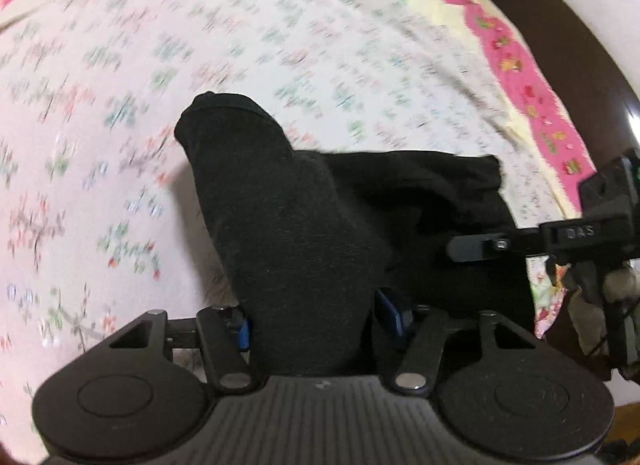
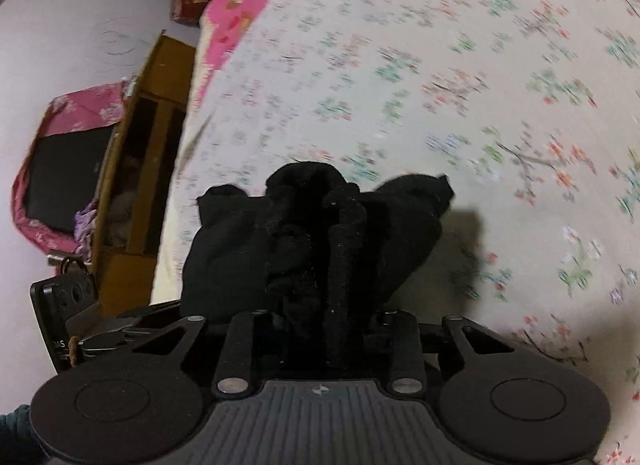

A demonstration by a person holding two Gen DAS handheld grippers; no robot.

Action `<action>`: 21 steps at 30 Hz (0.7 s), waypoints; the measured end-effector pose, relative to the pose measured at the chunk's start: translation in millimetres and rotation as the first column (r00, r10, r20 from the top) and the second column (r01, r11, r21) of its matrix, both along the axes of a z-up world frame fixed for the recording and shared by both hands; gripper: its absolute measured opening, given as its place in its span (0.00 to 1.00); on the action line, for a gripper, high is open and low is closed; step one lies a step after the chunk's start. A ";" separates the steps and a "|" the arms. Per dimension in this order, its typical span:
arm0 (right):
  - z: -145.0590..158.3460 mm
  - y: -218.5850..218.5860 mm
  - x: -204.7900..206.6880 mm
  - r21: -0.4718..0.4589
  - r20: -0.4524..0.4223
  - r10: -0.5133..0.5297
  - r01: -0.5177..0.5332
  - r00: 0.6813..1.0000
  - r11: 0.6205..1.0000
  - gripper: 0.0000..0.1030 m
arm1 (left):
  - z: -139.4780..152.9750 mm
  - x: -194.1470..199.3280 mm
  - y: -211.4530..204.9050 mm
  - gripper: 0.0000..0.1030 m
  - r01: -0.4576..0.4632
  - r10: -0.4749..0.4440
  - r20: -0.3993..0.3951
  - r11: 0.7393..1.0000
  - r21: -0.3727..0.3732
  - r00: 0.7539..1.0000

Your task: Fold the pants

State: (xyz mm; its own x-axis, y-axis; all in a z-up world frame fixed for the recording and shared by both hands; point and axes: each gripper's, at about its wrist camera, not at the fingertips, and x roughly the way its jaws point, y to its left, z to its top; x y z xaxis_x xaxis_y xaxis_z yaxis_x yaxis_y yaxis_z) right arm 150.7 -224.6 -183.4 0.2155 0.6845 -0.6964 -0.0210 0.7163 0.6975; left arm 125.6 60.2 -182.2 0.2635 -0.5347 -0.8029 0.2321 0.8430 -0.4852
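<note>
We hold the black pants (image 1: 304,233) in both grippers, lifted above a bed covered by a floral bedsheet (image 1: 120,105) with a pink border (image 1: 516,77). In the left wrist view, the left gripper (image 1: 312,317) has its fingers (image 1: 242,331) pinching a thick fold of the fabric, which rises between them and bends over at its top — the rest of the pants stretches right toward the right gripper (image 1: 480,247). In the right wrist view, the right gripper (image 2: 320,321) pinches a bunched, gathered wad of the same pants, the cloth hiding the fingers themselves. Both views are motion-blurred. Beyond the bed's edge stands a wooden cabinet (image 2: 132,169).
</note>
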 end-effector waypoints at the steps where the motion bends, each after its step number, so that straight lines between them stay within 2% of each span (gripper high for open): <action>1: 1.4 3.3 3.2 -0.002 0.009 0.008 -0.008 1.000 1.000 0.17 | 3.0 3.1 -1.7 0.64 0.002 -0.002 0.010 1.000 -0.009 1.000; 5: 6.7 0.2 16.4 -0.012 0.037 0.005 -0.004 0.999 1.000 0.16 | 1.9 16.0 0.6 0.54 -0.019 0.019 0.020 1.000 -0.013 1.000; 7: 11.0 -6.2 21.2 -0.009 0.049 -0.004 0.004 0.999 1.000 0.16 | 3.2 26.5 5.1 0.54 -0.034 0.034 0.013 0.999 -0.030 0.999; 14: 14.2 -5.6 47.2 0.000 0.075 -0.008 0.008 0.997 1.000 0.16 | 7.5 55.5 4.5 0.53 -0.016 0.017 0.075 1.000 -0.021 0.997; 17: 12.3 -0.9 62.8 0.007 0.093 -0.002 0.001 0.996 1.000 0.16 | 4.2 70.3 11.0 0.53 -0.022 0.022 0.097 1.000 -0.002 0.995; 21: -7.5 -0.2 86.1 -0.018 0.065 -0.015 0.016 0.998 1.000 0.17 | -11.9 86.9 18.8 0.53 -0.008 0.003 0.095 0.999 0.048 0.995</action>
State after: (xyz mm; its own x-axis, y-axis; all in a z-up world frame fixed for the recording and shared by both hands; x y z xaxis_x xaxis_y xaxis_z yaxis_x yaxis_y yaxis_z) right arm 236.8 -224.8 -190.8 0.2711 0.6680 -0.6930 -0.0544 0.7295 0.6818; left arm 212.5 79.1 -194.1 0.3424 -0.4942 -0.7991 0.2704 0.8663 -0.4199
